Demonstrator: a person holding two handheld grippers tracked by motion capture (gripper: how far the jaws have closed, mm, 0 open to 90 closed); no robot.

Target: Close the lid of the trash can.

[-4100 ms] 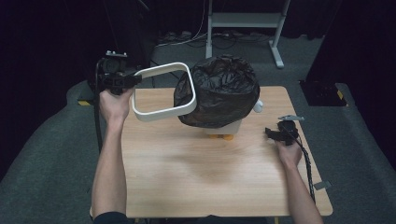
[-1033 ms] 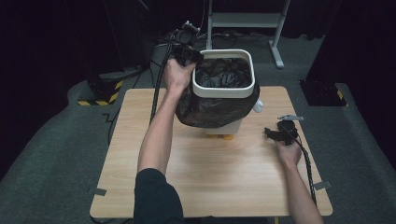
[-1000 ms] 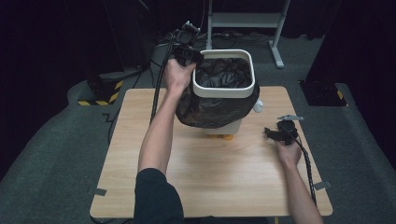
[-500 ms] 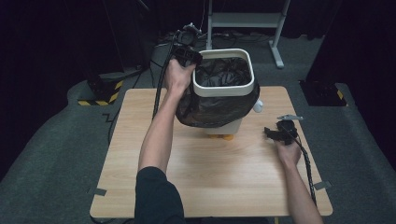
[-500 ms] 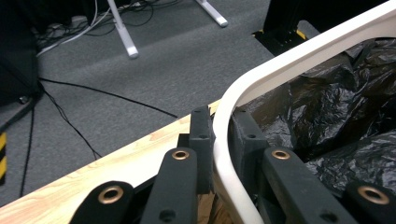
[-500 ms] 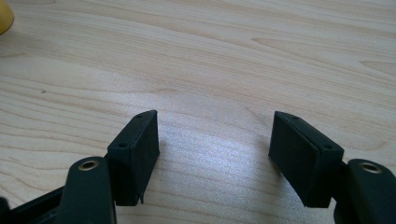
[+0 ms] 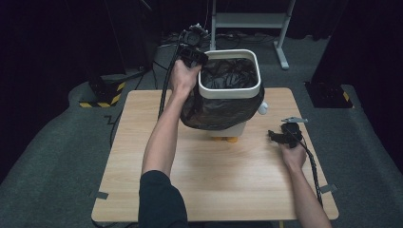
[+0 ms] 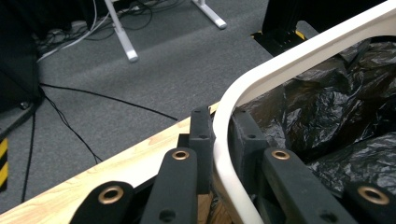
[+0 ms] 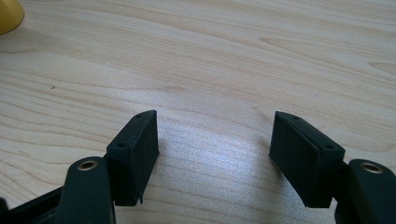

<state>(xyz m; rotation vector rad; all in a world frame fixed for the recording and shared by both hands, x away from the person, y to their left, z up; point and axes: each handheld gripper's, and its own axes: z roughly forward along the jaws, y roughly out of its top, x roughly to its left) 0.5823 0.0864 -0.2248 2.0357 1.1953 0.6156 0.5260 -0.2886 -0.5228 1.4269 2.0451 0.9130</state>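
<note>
A white bin (image 7: 234, 128) on yellow feet stands at the back middle of the wooden table (image 7: 214, 190). A black bag (image 7: 219, 112) lines it and hangs over its outside. A white rounded ring (image 7: 230, 90) sits on the bin's top over the bag. My left gripper (image 7: 198, 56) is shut on the ring's rear left corner. In the left gripper view the ring (image 8: 299, 60) runs between the two pads of that gripper (image 8: 219, 130), with the bag (image 8: 336, 116) inside. My right gripper (image 7: 273, 136) rests low over the table right of the bin, open with nothing between its jaws (image 9: 214, 140).
A small white knob (image 7: 262, 108) sticks out at the bin's right side. A yellow foot (image 9: 7, 16) shows at the corner of the right gripper view. Behind the table stand a metal frame (image 7: 247, 20) and cables on the grey floor.
About four seconds ago the ring hung in the air left of the bag-covered bin; now it sits on the bin's top. Over the last second nothing has visibly moved.
</note>
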